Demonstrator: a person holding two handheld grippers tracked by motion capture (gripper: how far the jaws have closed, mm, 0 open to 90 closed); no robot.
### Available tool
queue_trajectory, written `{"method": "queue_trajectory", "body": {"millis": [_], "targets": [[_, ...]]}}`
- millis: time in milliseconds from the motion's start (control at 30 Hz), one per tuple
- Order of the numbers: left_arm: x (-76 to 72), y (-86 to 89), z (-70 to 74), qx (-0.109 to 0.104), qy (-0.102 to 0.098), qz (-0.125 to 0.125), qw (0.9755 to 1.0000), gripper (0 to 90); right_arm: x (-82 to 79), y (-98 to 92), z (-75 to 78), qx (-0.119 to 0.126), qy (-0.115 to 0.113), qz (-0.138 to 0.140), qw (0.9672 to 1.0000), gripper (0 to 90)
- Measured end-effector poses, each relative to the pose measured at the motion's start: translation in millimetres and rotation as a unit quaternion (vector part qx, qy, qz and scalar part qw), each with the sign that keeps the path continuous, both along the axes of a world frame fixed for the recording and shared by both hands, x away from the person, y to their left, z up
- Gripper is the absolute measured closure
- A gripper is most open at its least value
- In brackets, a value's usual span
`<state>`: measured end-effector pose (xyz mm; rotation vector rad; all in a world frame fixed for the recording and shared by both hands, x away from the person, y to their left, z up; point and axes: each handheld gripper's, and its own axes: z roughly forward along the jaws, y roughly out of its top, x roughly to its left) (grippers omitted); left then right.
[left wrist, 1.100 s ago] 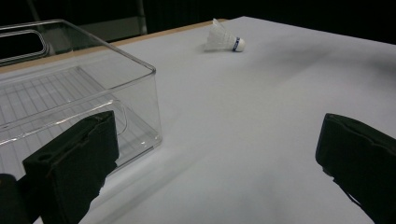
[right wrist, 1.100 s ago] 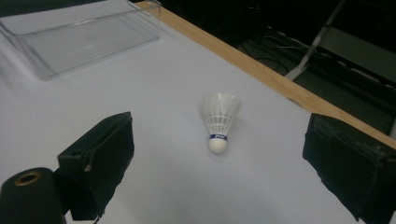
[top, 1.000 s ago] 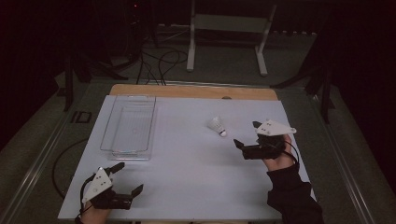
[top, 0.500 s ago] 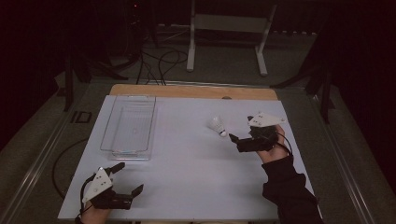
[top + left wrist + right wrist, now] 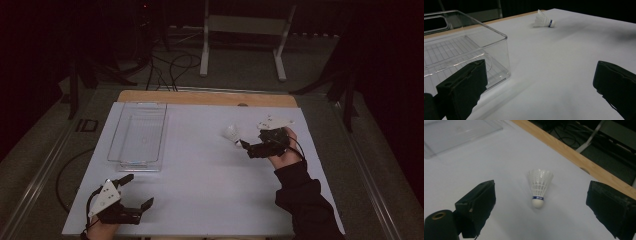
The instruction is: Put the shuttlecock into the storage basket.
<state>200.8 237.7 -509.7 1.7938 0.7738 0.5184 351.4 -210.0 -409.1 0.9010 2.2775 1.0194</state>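
Note:
A white shuttlecock [image 5: 231,133] with a blue band lies on its side on the white table [image 5: 200,175], right of centre. My right gripper [image 5: 248,148] hovers just to its right, open, with the jaws spread wide on either side of the cork end and nothing between them. In the right gripper view the shuttlecock [image 5: 539,186] lies ahead between the open jaws of the right gripper [image 5: 544,213]. My left gripper [image 5: 139,190] rests open near the front left edge. In its own view the left gripper [image 5: 539,92] faces the far-off shuttlecock [image 5: 543,20].
An empty clear plastic bin [image 5: 116,131] stands at the left of the table; its near corner [image 5: 505,37] is close to my left jaw. A wooden strip [image 5: 205,97] runs along the far edge. Cables and a white stand [image 5: 240,30] are on the floor behind.
The right gripper has moved left and a little farther away, closing in on the shuttlecock. The left gripper and the shuttlecock have stayed put.

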Motion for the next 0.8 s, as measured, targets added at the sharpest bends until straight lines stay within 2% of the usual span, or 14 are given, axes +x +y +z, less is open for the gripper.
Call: {"method": "queue_trajectory", "body": {"millis": [33, 267, 600, 667, 800], "targets": [[0.2, -0.1, -0.2, 0.000, 0.001, 0.000, 1.0000, 0.2, 4.0, 1.8, -2.5, -0.007, 0.007, 0.000, 1.0000, 9.1], [0.4, -0.3, -0.5, 0.001, 0.002, -0.001, 1.0000, 0.2, 16.3, 9.0, -13.2, -0.016, 0.028, -0.016, 0.9994, 9.1], [0.6, -0.4, -0.8, 0.001, 0.003, -0.001, 1.0000, 0.2, 30.0, 21.0, -26.2, -0.035, 0.055, -0.022, 0.9977, 9.1], [0.9, -0.6, -1.1, 0.003, 0.003, -0.001, 1.0000, 0.2, 34.9, 24.6, -30.1, -0.032, 0.070, -0.023, 0.9968, 9.0], [0.6, -0.2, -0.9, 0.002, 0.002, 0.000, 1.0000, 0.2, 39.4, 28.0, -33.9, -0.037, 0.084, -0.023, 0.9955, 9.0]]}}
